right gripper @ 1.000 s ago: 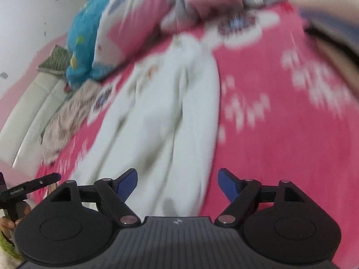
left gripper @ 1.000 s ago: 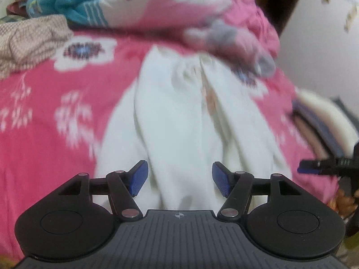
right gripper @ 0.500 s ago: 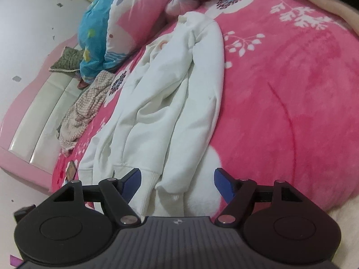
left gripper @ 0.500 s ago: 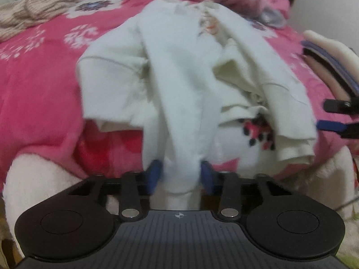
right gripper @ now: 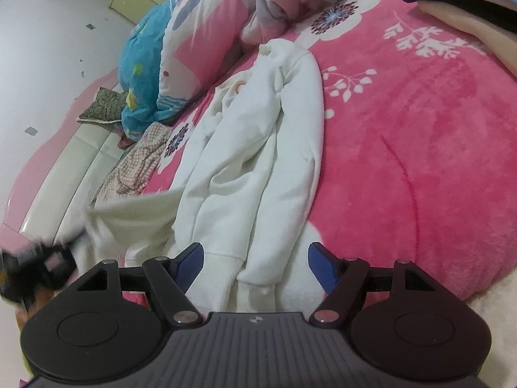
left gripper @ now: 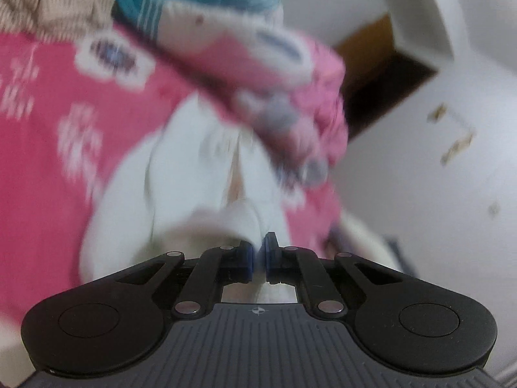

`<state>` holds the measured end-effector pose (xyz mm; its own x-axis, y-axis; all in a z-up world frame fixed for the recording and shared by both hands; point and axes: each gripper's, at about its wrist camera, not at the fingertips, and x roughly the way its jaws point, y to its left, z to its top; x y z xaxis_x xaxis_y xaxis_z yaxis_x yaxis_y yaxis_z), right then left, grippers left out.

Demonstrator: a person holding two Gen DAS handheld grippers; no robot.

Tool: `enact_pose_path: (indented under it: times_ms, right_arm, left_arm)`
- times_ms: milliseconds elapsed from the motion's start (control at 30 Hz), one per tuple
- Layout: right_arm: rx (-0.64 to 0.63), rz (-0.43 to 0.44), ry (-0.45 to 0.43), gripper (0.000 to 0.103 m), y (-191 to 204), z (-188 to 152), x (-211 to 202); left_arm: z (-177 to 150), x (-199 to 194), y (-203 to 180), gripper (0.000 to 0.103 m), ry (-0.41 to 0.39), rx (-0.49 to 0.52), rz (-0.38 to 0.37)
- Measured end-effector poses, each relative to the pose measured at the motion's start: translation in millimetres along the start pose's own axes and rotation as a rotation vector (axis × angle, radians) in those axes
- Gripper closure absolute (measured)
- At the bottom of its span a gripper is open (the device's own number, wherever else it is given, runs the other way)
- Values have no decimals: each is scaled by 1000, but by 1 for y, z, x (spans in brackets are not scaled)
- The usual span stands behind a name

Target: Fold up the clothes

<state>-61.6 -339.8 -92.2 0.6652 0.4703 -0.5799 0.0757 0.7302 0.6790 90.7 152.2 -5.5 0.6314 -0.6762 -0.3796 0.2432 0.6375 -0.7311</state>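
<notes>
A white sweatshirt lies lengthwise on the pink flowered blanket, its two cuffs near the front edge. My right gripper is open, its blue pads on either side of the cuffs and not touching them. In the left wrist view, which is blurred, my left gripper is shut on a fold of the white sweatshirt and holds it lifted. The left gripper shows as a dark blur at the left of the right wrist view, pulling a white flap of the garment sideways.
Pink, blue and white bedding is piled at the head of the bed. A beige checked garment lies beside it. Folded clothes are stacked at the far right. A white and pink bed frame runs along the left.
My left gripper has closed fully on the white fabric and lifted and tilted up with it. The right gripper stays open over the cuffs, slightly closer.
</notes>
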Motion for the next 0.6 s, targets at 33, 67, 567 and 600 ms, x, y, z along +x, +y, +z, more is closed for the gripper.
enact_pose_path:
  times_ms: [33, 67, 567, 600]
  right_arm:
    - [5, -3, -2, 28, 0, 1, 1]
    - [10, -6, -4, 29, 0, 3, 3]
    - [85, -79, -5, 28, -20, 24, 27]
    - [78, -80, -6, 28, -18, 25, 27]
  left_arm:
    - [22, 7, 2, 98, -14, -10, 7]
    - [44, 15, 3, 98, -32, -18, 18]
    - [199, 83, 128, 73, -386, -158, 600]
    - [189, 87, 134, 73, -362, -162, 608]
